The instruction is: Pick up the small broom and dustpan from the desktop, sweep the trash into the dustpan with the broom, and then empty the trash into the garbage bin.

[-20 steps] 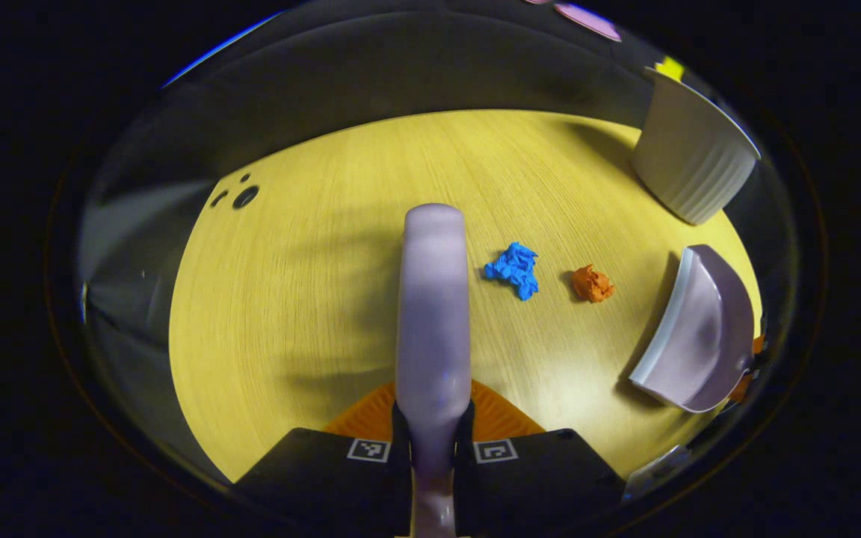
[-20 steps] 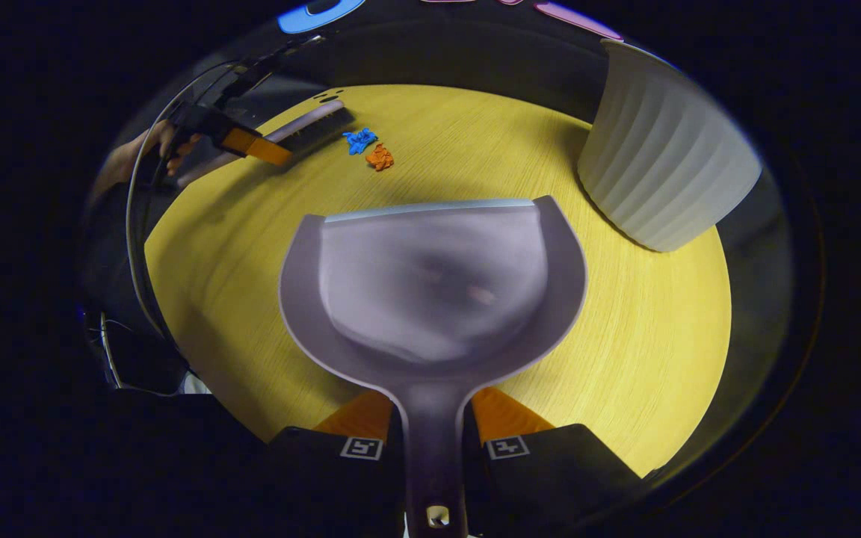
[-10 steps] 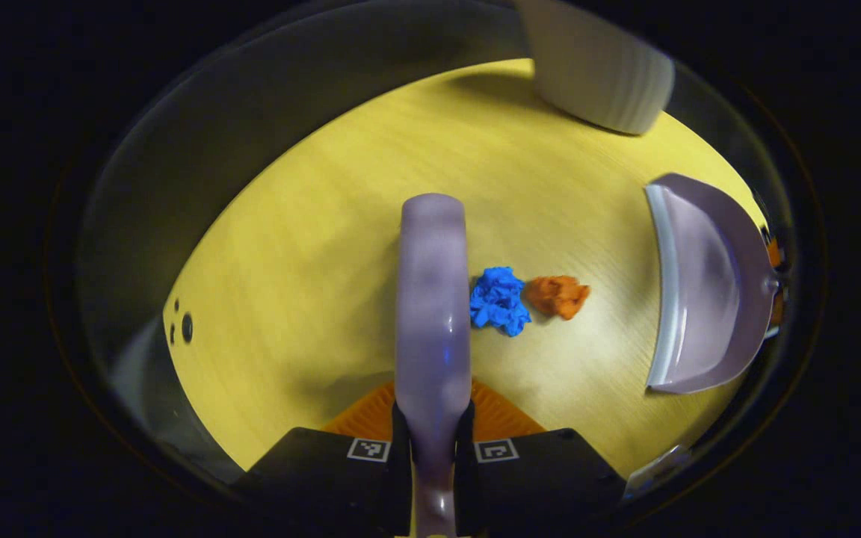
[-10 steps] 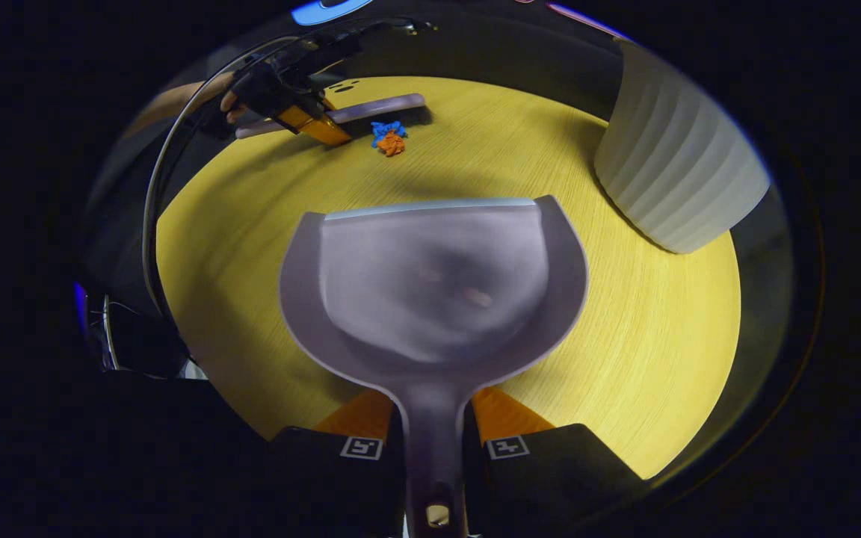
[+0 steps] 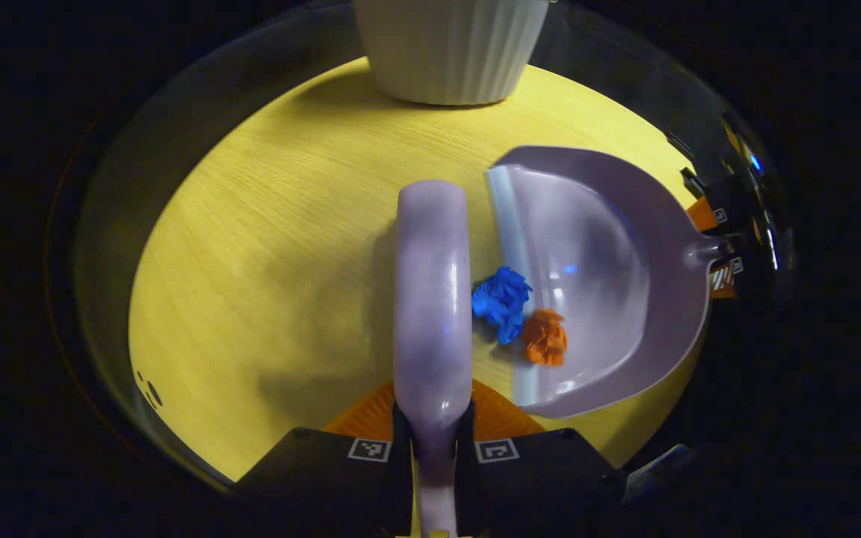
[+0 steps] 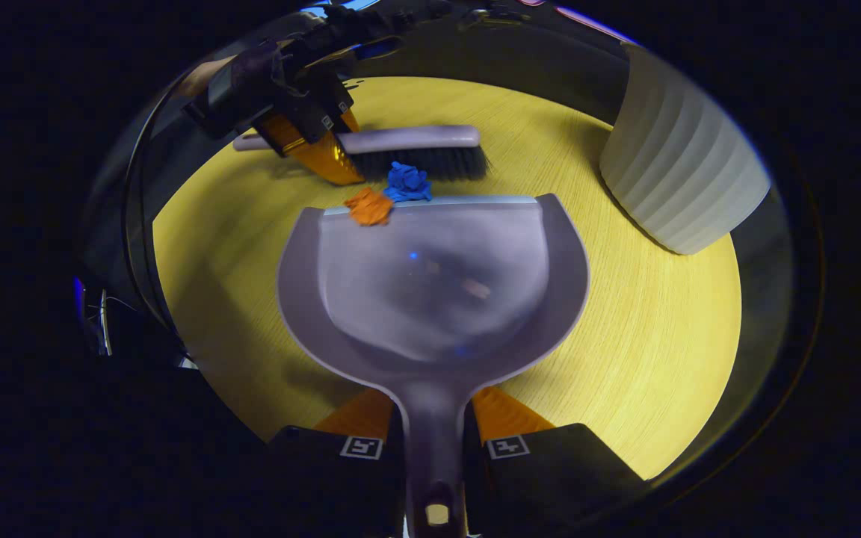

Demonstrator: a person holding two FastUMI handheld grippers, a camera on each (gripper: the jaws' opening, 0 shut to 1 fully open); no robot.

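We see left tongs (image 5: 432,433) pinching the broom (image 5: 432,299), right tongs (image 6: 434,441) clamping the dustpan (image 6: 430,299) handle, blue scrap (image 6: 406,181) and orange scrap (image 6: 369,207) at the pan's lip on the tabletop (image 6: 625,336), bin (image 6: 681,179) nearby.

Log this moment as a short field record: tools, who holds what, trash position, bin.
left gripper: shut on broom handle
broom: bristles down on the desktop, right behind the blue scrap
right gripper: shut on dustpan handle
dustpan: front lip down on the desktop, facing the broom
blue scrap: at the dustpan's lip, between bristles and pan
orange scrap: on the lip, just inside the pan
garbage bin: white, ribbed, upright on the desktop, apart from the dustpan
stage: sweeping under way, nothing emptied yet
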